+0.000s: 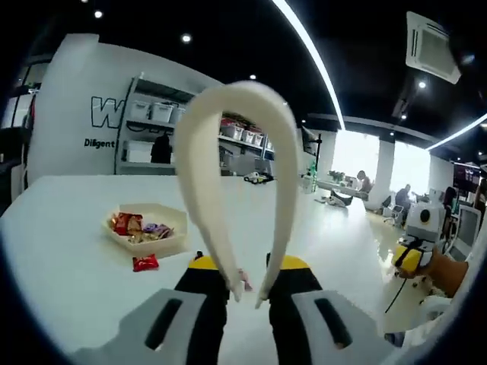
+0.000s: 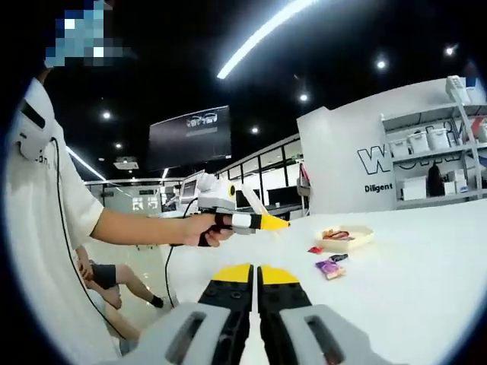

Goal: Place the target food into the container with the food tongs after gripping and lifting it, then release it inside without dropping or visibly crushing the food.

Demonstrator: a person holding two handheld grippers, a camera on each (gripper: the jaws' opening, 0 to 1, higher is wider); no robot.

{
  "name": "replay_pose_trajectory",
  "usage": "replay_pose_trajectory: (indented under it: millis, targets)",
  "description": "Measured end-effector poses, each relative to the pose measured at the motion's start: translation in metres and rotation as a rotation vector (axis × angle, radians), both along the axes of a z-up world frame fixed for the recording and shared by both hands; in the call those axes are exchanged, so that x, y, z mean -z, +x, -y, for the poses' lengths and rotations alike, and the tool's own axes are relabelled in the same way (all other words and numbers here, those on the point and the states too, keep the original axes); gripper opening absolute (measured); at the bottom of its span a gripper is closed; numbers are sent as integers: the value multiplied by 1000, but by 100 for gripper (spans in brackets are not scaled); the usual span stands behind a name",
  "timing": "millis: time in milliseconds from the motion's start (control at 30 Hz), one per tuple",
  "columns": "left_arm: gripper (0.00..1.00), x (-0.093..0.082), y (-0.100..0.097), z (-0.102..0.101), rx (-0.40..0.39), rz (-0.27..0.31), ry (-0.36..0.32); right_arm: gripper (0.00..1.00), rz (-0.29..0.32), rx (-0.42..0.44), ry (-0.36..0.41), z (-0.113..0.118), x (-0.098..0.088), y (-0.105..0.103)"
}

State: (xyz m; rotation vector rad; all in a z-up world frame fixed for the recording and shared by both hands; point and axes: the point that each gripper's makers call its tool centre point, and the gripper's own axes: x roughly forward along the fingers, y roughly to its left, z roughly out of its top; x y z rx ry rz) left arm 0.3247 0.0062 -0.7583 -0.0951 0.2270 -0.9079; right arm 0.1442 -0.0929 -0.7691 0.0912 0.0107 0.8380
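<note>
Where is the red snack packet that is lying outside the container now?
In the left gripper view, the red snack packet lies on the white table, just in front of the hexagonal container, left of the tongs.

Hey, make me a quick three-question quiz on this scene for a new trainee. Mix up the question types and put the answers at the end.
1. True or false: the left tool is gripping the white looped food tongs.
2. Multiple choice: the red wrapped snack lies A) inside the cream hexagonal tray, B) on the white table beside that tray, C) between the tongs' tips.
3. Fill in: in the right gripper view, the right tool has its jaws ____, with nothing between them.

Key: 1 true; 2 B; 3 shut.
</note>
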Motion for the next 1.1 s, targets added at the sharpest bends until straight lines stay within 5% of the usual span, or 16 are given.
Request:
replay_pose_trajectory:
  millis: [100, 233, 533, 967, 1000, 1100]
  targets:
    - [18, 5, 17, -2, -15, -57, 13, 0, -43, 37, -60, 8, 18, 2]
    - [18, 12, 36, -5, -50, -38, 85, 0, -33, 39, -120, 7, 30, -2]
    - [20, 28, 60, 4, -72, -69, 101, 0, -39, 46, -156, 14, 36, -6]
    - [22, 41, 57, 57, 79, -30, 80, 0, -33, 69, -191, 22, 36, -11]
    - [22, 38, 55, 64, 136, 13, 70, 0, -31, 70, -194, 22, 35, -12]
    - [22, 44, 58, 68, 155, 26, 96, 0, -30, 82, -202, 25, 34, -11]
